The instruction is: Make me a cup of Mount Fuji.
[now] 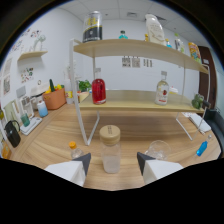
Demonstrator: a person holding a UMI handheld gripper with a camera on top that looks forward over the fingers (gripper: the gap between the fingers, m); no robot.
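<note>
I see my gripper (113,161) released, its fingers apart, and the jar with a wooden lid (110,148) stands between them at 12 o'clock on the wooden table (55,137), not pressed. A clear glass (159,148) stands at 2 o'clock, the red bottle (98,90) on the shelf (135,101) beyond.

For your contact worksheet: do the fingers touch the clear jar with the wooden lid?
Apart. The gripper view shows wood counter either side of the jar, between open fingers.
</note>
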